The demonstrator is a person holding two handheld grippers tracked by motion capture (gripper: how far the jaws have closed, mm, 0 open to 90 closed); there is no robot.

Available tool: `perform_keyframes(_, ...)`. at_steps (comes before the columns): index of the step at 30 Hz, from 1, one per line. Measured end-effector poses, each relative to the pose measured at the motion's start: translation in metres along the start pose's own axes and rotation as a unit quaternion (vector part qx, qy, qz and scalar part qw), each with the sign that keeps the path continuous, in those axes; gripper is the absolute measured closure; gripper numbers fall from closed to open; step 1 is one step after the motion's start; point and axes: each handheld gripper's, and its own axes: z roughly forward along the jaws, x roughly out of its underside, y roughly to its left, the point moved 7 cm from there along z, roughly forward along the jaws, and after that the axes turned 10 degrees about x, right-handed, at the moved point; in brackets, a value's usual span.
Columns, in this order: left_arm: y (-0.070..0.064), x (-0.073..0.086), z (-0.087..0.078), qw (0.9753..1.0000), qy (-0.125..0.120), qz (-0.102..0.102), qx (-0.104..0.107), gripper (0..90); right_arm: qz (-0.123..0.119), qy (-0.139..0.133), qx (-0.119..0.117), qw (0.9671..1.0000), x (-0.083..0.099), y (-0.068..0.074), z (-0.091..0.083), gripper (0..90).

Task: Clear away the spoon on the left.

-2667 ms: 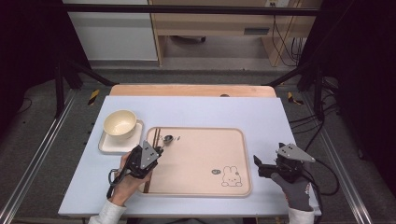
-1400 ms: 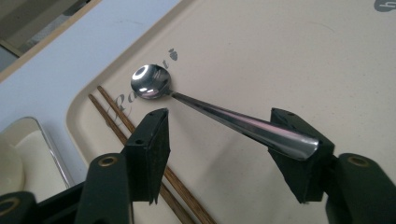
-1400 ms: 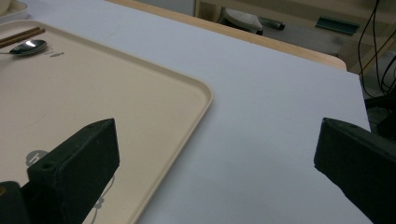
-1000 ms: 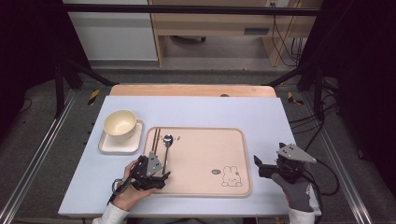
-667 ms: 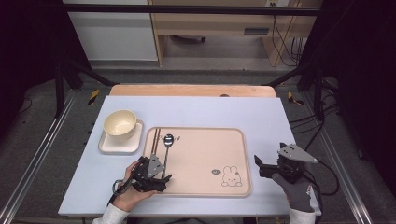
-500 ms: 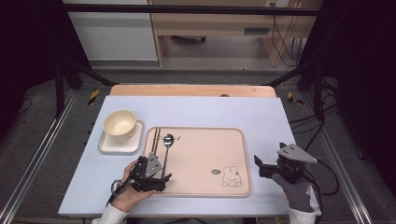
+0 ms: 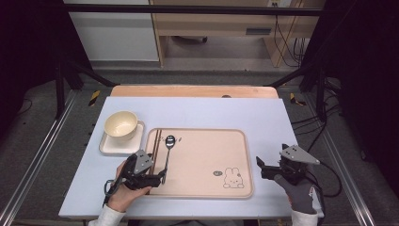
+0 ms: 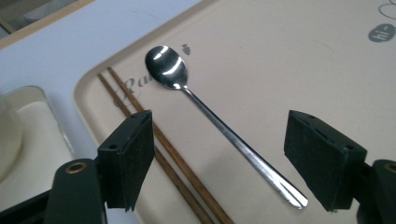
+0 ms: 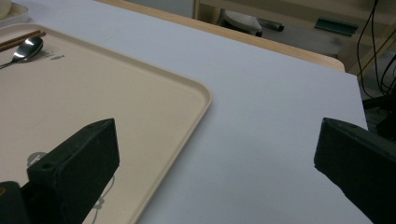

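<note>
Jaws of the left gripper (image 8: 219,163) stand spread, the spoon (image 8: 219,126) lying untouched between them at the frame's centre, its bowl toward the upper left; chopsticks (image 8: 161,154) lie just beside the left jaw; both rest on the beige tray (image 7: 207,181), lower centre of the high view; right gripper (image 7: 263,168), lower right there, also gapes wide over the table (image 9: 280,93).

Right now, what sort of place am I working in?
Probably a lab or recording rig staged as a dining setup: a table inside a black metal frame, loose cables behind it, and a tray with spoon and chopsticks.
</note>
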Motion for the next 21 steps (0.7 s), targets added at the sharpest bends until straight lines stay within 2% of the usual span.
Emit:
perform_keyframes(8, 0.019, -0.001, -0.018, 0.9984, -0.035, -0.036, -0.026, 24.2, -0.001, 0.002, 0.0, 1.0, 0.001, 0.001, 0.001, 0.4)
perform_keyframes(16, 0.04, 0.0, -0.037, 0.9944, -0.065, -0.066, -0.051, 23.7, 0.0, 0.006, 0.002, 1.0, 0.002, -0.001, 0.002, 0.4)
perform_keyframes(21, 0.05, 0.002, -0.046, 0.9921, -0.076, -0.077, -0.064, 23.3, 0.001, 0.007, 0.004, 1.0, 0.003, -0.002, 0.003, 0.4)
